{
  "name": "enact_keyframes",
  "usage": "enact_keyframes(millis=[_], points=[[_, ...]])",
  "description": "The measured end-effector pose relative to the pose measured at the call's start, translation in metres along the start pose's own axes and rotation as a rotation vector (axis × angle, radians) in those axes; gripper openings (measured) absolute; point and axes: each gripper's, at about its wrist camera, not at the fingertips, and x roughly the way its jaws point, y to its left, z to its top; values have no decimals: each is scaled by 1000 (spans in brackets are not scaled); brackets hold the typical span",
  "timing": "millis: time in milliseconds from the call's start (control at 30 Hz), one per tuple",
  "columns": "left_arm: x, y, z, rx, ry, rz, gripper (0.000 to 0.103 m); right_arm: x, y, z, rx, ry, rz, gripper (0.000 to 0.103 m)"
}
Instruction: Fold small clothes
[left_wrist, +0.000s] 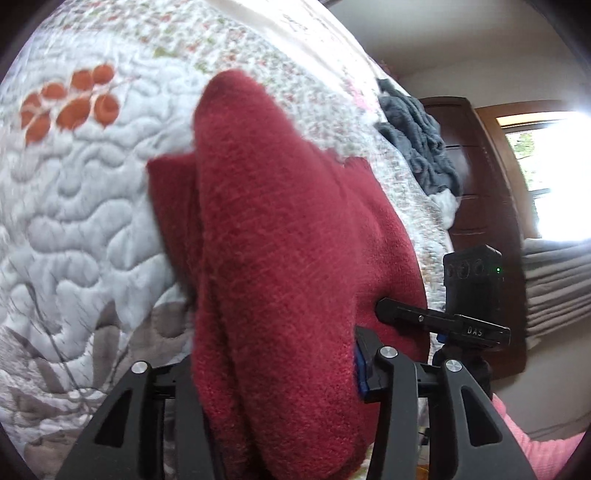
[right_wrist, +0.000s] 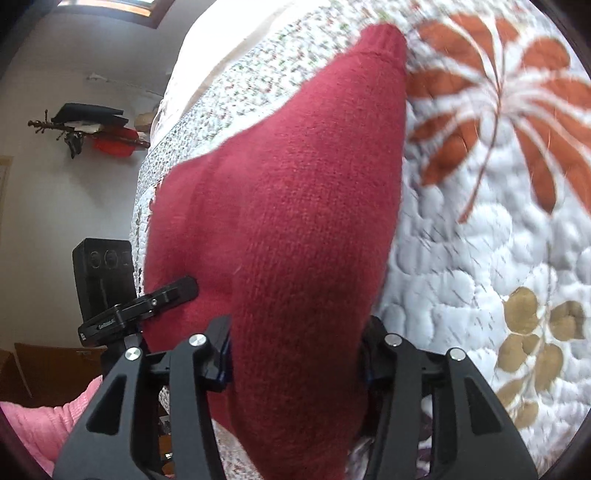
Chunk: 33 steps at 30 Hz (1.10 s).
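A dark red knitted garment (left_wrist: 280, 236) fills the middle of both wrist views, lifted above a quilted bedspread (left_wrist: 74, 206). My left gripper (left_wrist: 280, 373) is shut on a thick fold of it, and the knit bulges out between the fingers. In the right wrist view the same red garment (right_wrist: 295, 221) runs forward to a ribbed cuff (right_wrist: 384, 37), with my right gripper (right_wrist: 295, 354) shut on its near end. The right gripper's finger (left_wrist: 406, 314) presses the cloth at the right of the left view. The left gripper's finger (right_wrist: 173, 291) shows at the left of the right view.
The white bedspread (right_wrist: 480, 258) carries orange and tan leaf prints. A grey fluffy cloth (left_wrist: 417, 136) lies at the far bed edge. A dark wooden cabinet (left_wrist: 476, 184) and a bright window (left_wrist: 546, 155) stand beyond. A pink sleeve (right_wrist: 40, 417) shows low left.
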Motion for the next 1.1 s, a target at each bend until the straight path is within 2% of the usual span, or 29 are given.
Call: enact_keyframes(millis=[67,233,500,567,667,867,1000,1100], points=[[0,0,-1,0,-5,16,53,1,-1,-2,-4,-11,12,55],[-10,-12,-7,26,-1,112,60,-16,-6,-16,14,-18,5,69],[-47,-33,-65,143,-11,307,70,-39,-7,-66,13,0,-32,67],[-48,-36,-78,154,-9,321,70,-37,-3,-78,4,15,-53,56],[-46,-23,-92,143,17,343,68,-31,1,-98,-18,41,-107,49],[-46,5,-101,82,25,312,69,-13,-3,-104,12,52,-140,44],[-53,3,-104,100,37,337,69,-20,-6,-106,13,45,-147,46],[-58,-8,-103,106,41,381,69,-28,8,-108,6,27,-170,59]])
